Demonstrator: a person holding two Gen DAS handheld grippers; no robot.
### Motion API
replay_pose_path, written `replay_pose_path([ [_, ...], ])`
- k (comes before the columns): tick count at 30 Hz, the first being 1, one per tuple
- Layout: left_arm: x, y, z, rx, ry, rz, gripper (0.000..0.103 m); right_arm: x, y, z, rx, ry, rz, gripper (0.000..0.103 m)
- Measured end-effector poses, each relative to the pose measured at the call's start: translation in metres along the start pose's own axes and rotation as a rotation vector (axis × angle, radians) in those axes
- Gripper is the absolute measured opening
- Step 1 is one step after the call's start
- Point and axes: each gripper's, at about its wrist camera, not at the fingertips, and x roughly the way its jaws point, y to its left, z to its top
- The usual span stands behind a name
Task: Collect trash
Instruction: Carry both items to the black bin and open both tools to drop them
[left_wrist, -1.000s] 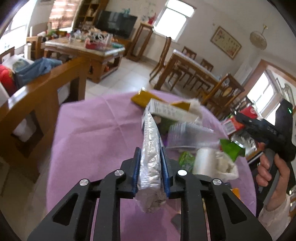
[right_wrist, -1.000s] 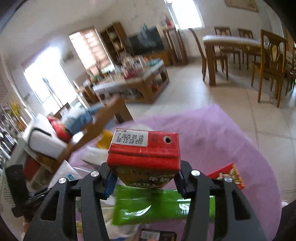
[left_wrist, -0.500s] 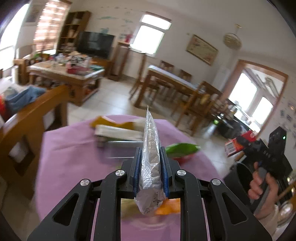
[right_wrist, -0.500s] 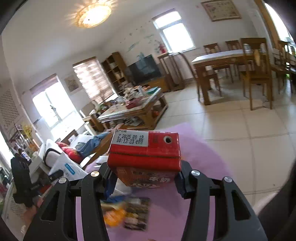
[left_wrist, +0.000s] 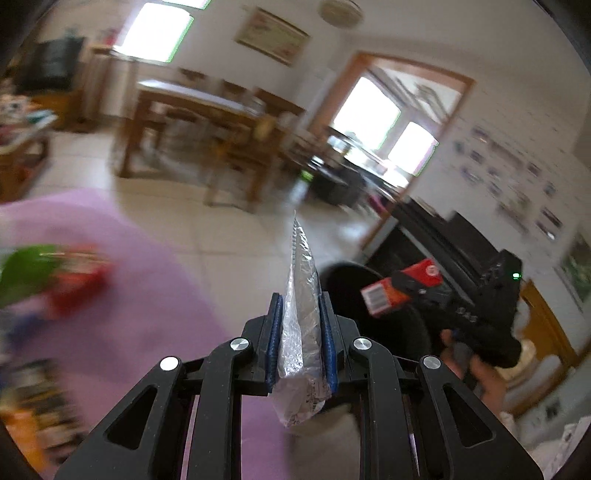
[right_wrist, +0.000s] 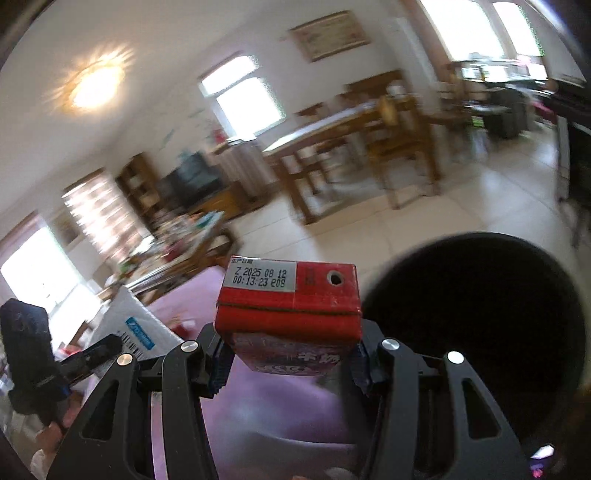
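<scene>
The left gripper (left_wrist: 302, 314) is clamped tight on a crinkled silver foil wrapper (left_wrist: 301, 295), the blue pads (left_wrist: 276, 343) pinching it flat on both sides so its pointed tip stands up past the fingertips and its crumpled end hangs below them. Behind it on the left, the purple tablecloth (left_wrist: 122, 302) carries a blurred heap of litter, a green and red packet (left_wrist: 48, 273) among it, though the smear is too heavy to say what each piece is.

Over on the right, the right gripper (right_wrist: 290, 354) holds a red drink carton (right_wrist: 290, 310) squarely between its pads, jaws about half open around the box, the printed date label and the punched straw hole facing up. Just beside the carton, to its right, gapes the dark round mouth of a black bin (right_wrist: 480, 325), sitting on the pale tiled floor (right_wrist: 461, 206) next to the table's edge.

From the left wrist view the carton shows beside the bin's rim, and a hand (left_wrist: 476, 365) grips the handle of the right tool.
</scene>
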Motion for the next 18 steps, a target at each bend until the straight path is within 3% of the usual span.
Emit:
replay_pose_path([
  [5, 0.093, -0.024, -0.003, 0.003, 0.106, -0.085, 0.020, -0.010, -0.062, -0.005, 0.103, -0.005, -0.099, 0.051],
  [13, 0.199, -0.069, -0.027, 0.025, 0.193, -0.099, 0.020, -0.022, -0.109, -0.015, 0.136, -0.043, -0.180, 0.051],
  [18, 0.225, -0.089, -0.032, 0.042, 0.213, -0.077, 0.020, -0.022, -0.116, -0.026, 0.136, -0.096, -0.203, 0.051],
])
